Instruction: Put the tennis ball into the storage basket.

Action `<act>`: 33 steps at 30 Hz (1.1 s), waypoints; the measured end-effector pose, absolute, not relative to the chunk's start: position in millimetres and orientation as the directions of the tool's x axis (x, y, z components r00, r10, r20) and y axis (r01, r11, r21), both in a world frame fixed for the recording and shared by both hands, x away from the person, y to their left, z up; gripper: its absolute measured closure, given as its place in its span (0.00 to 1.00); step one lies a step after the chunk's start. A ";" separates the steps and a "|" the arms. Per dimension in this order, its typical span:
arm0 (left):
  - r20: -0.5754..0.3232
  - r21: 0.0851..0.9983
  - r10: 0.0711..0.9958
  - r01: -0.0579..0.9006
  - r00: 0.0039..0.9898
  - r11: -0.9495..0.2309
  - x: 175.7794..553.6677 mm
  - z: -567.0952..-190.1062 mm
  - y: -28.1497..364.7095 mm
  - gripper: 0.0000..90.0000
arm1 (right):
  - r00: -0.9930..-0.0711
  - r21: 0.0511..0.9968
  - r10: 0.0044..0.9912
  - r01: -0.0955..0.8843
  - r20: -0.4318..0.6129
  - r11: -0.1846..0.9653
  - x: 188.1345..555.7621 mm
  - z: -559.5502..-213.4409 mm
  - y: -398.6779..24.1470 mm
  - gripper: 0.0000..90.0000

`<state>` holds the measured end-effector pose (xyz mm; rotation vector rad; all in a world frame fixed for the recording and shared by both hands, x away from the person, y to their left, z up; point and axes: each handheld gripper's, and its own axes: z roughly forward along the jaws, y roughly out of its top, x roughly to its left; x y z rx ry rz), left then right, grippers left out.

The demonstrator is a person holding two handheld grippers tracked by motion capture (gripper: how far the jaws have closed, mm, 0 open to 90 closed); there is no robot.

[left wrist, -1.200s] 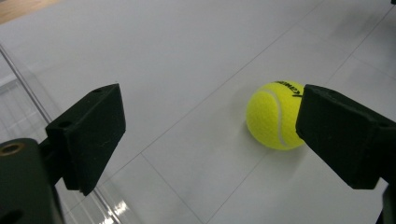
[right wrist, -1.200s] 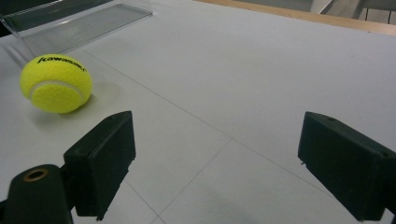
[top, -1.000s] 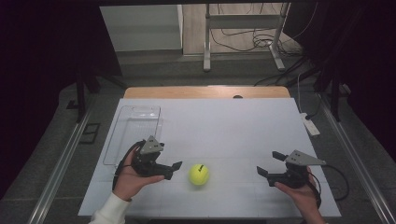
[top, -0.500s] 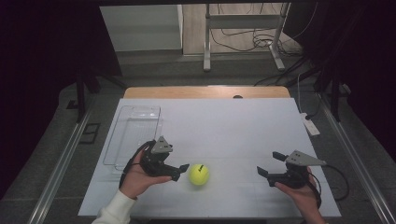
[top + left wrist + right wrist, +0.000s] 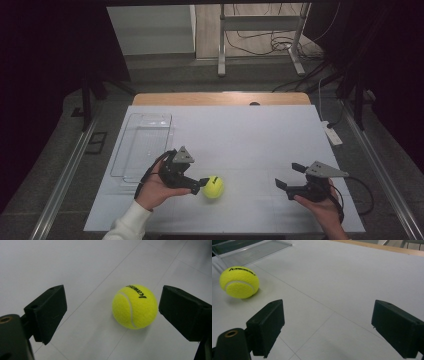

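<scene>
A yellow tennis ball is seen lying on a white worktop, near its front edge and left of centre. In the left gripper view the ball sits between the two black jaws, closer to the one at the right of that view, with bare worktop visible on both sides of it; neither pad is pressed against it. The left gripper is held low by a hand at the ball's left side, jaws spread apart and pointed level toward the ball.

The ball is judged to be light, springy and felt-covered, so little slipping is expected, but it may easily be rolled away by a one-sided nudge. A hold across its widest middle, with both pads brought in evenly, is judged best.

The right gripper is held well apart at the right of the worktop, resting low in the other hand, its jaws wide apart with nothing between them, pointed leftward toward the ball. A clear plastic tray is seen behind the left hand.
</scene>
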<state>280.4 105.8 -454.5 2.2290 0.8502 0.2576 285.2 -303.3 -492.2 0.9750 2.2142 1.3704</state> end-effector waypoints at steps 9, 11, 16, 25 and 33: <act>-0.072 0.682 0.634 0.502 0.770 -0.532 282.5 -458.1 97.5 0.08 | -0.698 0.882 0.714 0.368 0.053 0.294 285.4 -492.9 -302.9 0.13; -0.080 0.675 0.628 0.505 0.774 -0.537 283.2 -459.8 95.2 0.08 | -0.698 0.881 0.714 0.368 0.052 0.296 285.4 -492.9 -302.8 0.13; -0.092 0.654 0.613 0.512 0.785 -0.557 284.8 -464.3 89.5 0.07 | -0.698 0.881 0.714 0.368 0.051 0.296 285.4 -493.0 -302.7 0.13; -0.096 0.621 0.602 0.520 0.793 -0.586 287.9 -471.7 79.3 0.04 | -0.699 0.881 0.713 0.367 0.051 0.297 285.3 -493.0 -302.6 0.13; -0.101 0.589 0.592 0.527 0.800 -0.612 290.7 -482.4 67.3 0.03 | -0.701 0.880 0.711 0.367 0.048 0.302 285.7 -493.9 -302.5 0.13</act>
